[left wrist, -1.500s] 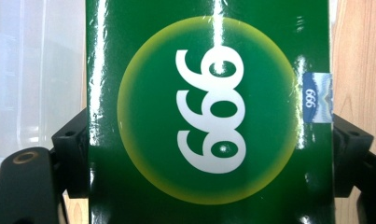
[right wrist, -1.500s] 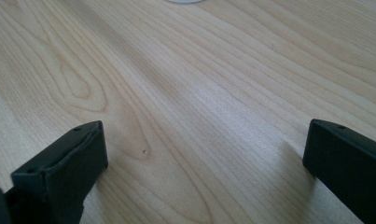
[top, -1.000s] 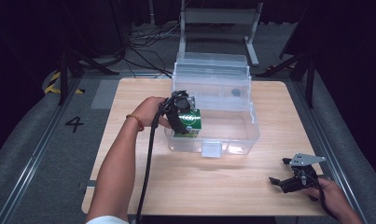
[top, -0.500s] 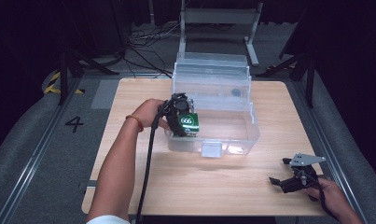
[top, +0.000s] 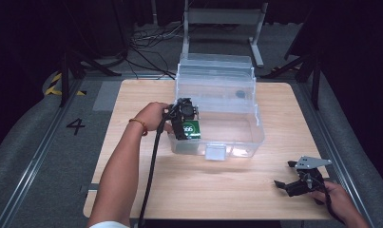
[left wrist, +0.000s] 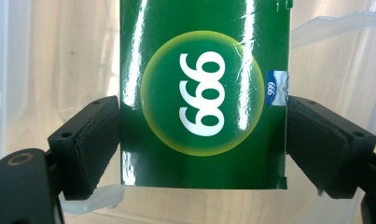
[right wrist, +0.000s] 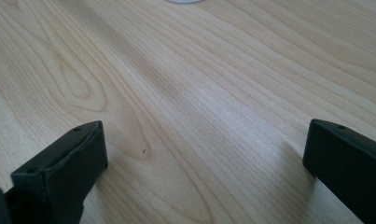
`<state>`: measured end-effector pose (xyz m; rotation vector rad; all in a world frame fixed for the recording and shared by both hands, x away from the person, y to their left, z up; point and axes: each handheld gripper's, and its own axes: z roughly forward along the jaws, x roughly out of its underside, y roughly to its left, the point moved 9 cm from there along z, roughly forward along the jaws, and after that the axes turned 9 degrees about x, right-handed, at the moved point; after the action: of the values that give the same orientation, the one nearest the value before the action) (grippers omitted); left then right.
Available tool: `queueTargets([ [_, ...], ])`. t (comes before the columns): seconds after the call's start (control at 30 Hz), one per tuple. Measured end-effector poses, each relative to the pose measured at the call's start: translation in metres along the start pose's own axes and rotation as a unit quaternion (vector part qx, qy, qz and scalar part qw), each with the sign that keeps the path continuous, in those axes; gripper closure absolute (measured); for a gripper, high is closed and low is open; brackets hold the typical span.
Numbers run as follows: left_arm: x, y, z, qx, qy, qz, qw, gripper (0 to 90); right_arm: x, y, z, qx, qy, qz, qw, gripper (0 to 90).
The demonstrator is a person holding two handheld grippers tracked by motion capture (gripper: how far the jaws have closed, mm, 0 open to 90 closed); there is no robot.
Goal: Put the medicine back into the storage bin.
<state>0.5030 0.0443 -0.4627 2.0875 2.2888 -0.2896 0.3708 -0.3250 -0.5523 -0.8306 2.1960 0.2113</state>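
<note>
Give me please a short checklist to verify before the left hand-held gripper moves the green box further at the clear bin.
1. Left hand-held gripper holds the green box on both sides: ok.
2. Box sits straight between the pads, not tilted: ok.
3. Box is at the clear plastic bin, by its left front wall: ok.
4. Free floor inside the bin for the box: cannot tell.
5. Right hand-held gripper is open, low over the wooden table, apart from the bin: ok.

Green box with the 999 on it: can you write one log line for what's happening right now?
left hand-held gripper: shut on green box | place: over clear bin near-left corner | right hand-held gripper: open, over table
</note>
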Motion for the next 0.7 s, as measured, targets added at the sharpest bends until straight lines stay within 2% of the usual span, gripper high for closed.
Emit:
queueTargets([
  [0.1, 0.001, 0.0, 0.0, 0.003, 0.008, -0.002, 1.0, 14.6, 0.0, 0.0, 0.0, 0.0, 0.0, 0.0, 1.0, 0.0],
  [0.23, 0.003, 0.001, -0.002, 0.012, 0.002, 0.004, 0.9999, 14.6, 0.0, 0.0, 0.0, 0.0, 0.0, 0.0, 1.0, 0.0],
  [0.3, 0.003, 0.001, -0.004, 0.007, -0.001, 0.012, 0.9999, 14.8, 0.0, 0.0, 0.0, 0.0, 0.0, 0.0, 1.0, 0.0],
  [0.33, 0.001, 0.0, -0.008, 0.005, -0.012, 0.017, 0.9998, 16.2, 0.0, 0.0, 0.0, 0.0, 0.0, 0.0, 1.0, 0.0],
  [0.37, -0.003, -0.001, -0.015, 0.001, -0.04, 0.028, 0.9988, 22.1, 0.0, 0.0, 0.0, 0.0, 0.0, 0.0, 1.0, 0.0],
  [0.4, -0.005, -0.001, -0.019, -0.004, -0.056, 0.032, 0.9979, 24.8, 0.0, 0.0, 0.0, 0.0, 0.0, 0.0, 1.0, 0.0],
  [0.43, -0.008, -0.001, -0.025, -0.012, -0.072, 0.029, 0.9969, 22.7, 0.0, 0.0, 0.0, 0.0, 0.0, 0.0, 1.0, 0.0],
  [0.5, -0.009, -0.003, -0.03, -0.005, -0.072, 0.028, 0.997, 20.6, 0.0, 0.0, 0.0, 0.0, 0.0, -0.001, 1.0, 0.0],
  [0.53, -0.009, -0.004, -0.032, -0.011, -0.068, 0.029, 0.9972, 20.9, 0.0, 0.0, 0.0, 0.0, 0.0, 0.0, 1.0, 0.0],
  [0.6, -0.008, -0.006, -0.033, -0.009, -0.068, 0.028, 0.9973, 20.2, 0.0, 0.0, 0.0, 0.0, 0.0, 0.0, 1.0, 0.0],
  [0.67, -0.008, -0.009, -0.034, -0.009, -0.07, 0.026, 0.9972, 19.9, 0.0, 0.0, 0.0, 0.0, 0.0, 0.0, 1.0, 0.0],
  [0.7, -0.009, -0.009, -0.035, -0.012, -0.075, 0.032, 0.9966, 19.3, 0.0, 0.0, 0.0, 0.0, 0.0, 0.0, 1.0, 0.0],
])
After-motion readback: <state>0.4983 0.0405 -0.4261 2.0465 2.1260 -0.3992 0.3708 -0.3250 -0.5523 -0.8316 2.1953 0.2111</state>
